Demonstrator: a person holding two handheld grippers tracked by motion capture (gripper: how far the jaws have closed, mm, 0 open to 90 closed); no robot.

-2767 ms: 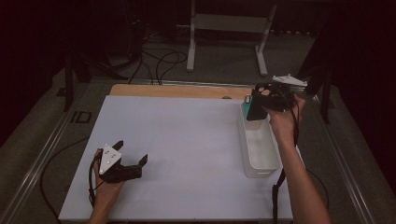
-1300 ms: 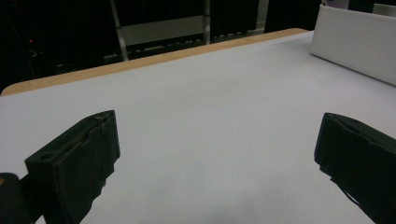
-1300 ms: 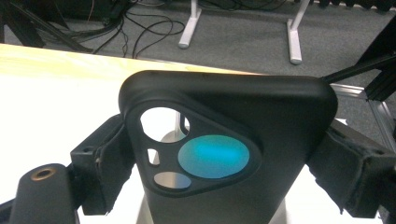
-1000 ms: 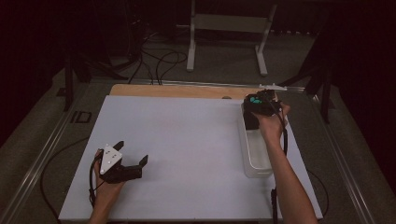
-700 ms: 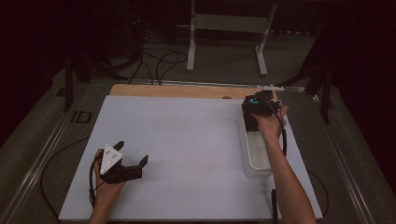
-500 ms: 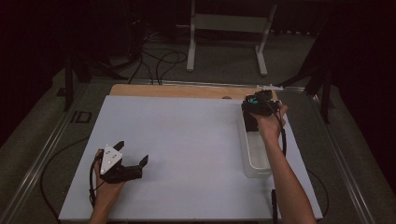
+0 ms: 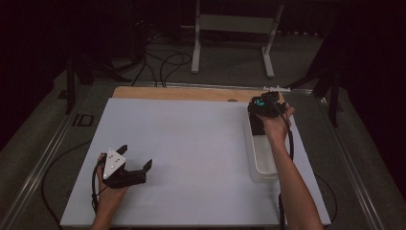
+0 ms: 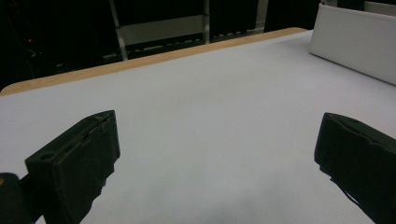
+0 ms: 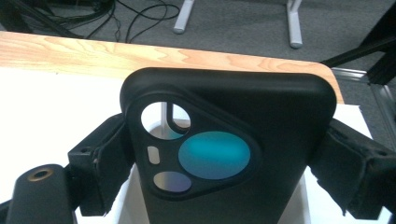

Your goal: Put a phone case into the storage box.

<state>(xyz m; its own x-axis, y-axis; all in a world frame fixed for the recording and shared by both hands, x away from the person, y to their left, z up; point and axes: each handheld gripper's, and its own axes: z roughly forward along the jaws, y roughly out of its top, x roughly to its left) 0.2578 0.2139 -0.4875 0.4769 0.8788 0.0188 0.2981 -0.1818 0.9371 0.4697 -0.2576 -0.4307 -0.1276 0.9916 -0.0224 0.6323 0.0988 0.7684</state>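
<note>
I hold the phone case [image 9: 243, 154] clamped in my right gripper [image 7: 266, 106] above the far end of the white bin [image 7: 262, 163]. My left gripper [image 7: 125, 168] rests near left, jaws wide and empty. Next, I judge, lower the case into the bin and let go.

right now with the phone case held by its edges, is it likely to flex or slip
The case looks like a thin empty shell with open camera cutouts, so probably light and somewhat bendy. The right gripper squeezes its side edges, so it may bow. Its smooth matte surface could slip against the fingers.

The room is dim, its edges falling into black; soft overhead light catches mainly the pale white-topped desk [image 7: 191, 143], with faint shadows. The high view is grainy. Up close, the matte black phone case [image 9: 233, 154] looks slightly soft, without glare.
</note>
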